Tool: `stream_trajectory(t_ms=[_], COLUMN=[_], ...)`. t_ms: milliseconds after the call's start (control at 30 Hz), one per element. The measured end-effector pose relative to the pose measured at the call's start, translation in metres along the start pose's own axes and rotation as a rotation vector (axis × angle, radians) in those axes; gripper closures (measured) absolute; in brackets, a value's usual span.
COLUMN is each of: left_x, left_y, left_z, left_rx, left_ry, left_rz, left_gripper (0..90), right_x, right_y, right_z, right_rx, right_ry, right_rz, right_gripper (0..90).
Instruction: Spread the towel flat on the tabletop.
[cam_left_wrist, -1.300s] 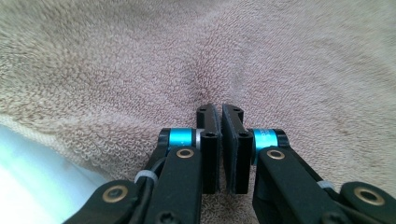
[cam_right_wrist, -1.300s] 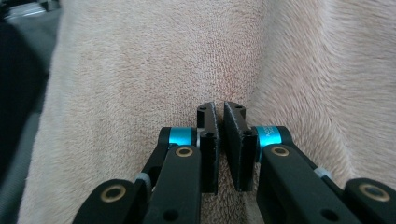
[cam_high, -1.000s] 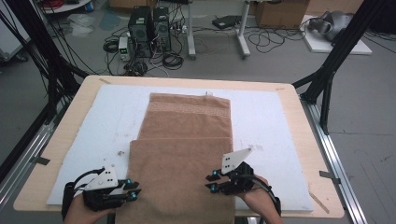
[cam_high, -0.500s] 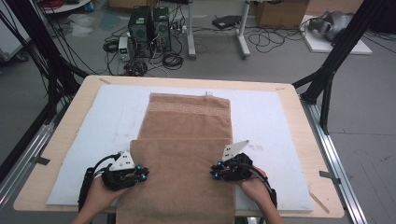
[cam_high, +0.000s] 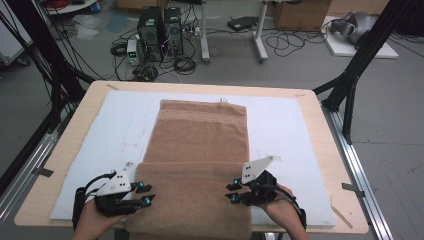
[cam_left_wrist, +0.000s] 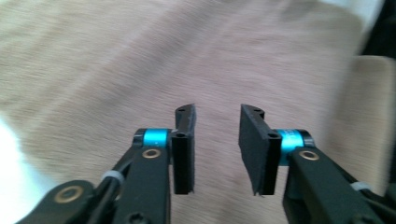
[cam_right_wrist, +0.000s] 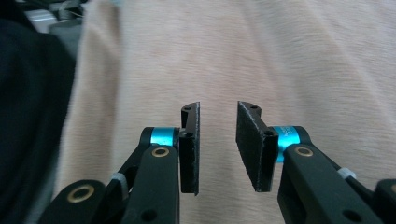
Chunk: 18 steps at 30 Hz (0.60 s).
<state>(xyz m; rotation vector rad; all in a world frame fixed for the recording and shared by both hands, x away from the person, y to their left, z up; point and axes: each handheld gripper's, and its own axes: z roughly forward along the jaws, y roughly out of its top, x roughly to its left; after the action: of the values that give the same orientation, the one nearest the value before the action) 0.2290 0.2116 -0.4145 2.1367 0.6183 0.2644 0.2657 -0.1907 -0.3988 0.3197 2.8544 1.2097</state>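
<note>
Towel (cam_high: 200, 150) — near edge cut off

A lab workspace: computer towers (cam_high: 160, 27) and tangled cables (cam_high: 295, 42) on a grey floor beyond a black-framed counter (cam_high: 310, 107).

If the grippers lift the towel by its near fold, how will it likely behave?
The towel is probably floppy: it lies flat with its near end folded over. It would likely drape and sag between the grips. Its fuzzy pile suggests the pads should hold without slipping.
</note>
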Motion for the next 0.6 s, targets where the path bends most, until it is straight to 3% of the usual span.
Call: stream_trajectory(t_ms=[100,200,267,333,433,500,600], left_x=[0.008,0.007,0.005,0.004,0.001,-0.002,-0.017], left_y=[-0.006,-0.015,-0.020,-0.023,-0.023,-0.022,-0.023], left_z=[0.014,0.024,0.025,0.025,0.024,0.021,0.005], left_rx=[0.030,0.081,0.048,0.033,0.030,0.041,0.007], left_ry=[-0.016,-0.010,0.012,0.031,0.022,-0.012,-0.092], left_rz=[-0.034,-0.016,-0.024,-0.029,-0.026,-0.032,-0.023], left_gripper=[62.4,62.6,63.3,68.7,84.7,85.7,84.4], right_x=[-0.012,-0.015,-0.015,-0.014,-0.013,-0.011,0.003], right_y=[-0.004,-0.011,-0.016,-0.021,-0.023,-0.022,-0.018], right_z=[0.008,0.021,0.029,0.034,0.034,0.034,0.028], right_rx=[0.003,0.023,0.045,0.048,0.035,0.042,0.026], right_ry=[0.014,0.030,0.019,0.014,0.009,0.032,0.113], right_rz=[0.026,0.041,0.044,0.047,0.050,0.045,0.032], right_gripper=[66.9,65.0,66.1,69.9,80.3,83.0,81.5])
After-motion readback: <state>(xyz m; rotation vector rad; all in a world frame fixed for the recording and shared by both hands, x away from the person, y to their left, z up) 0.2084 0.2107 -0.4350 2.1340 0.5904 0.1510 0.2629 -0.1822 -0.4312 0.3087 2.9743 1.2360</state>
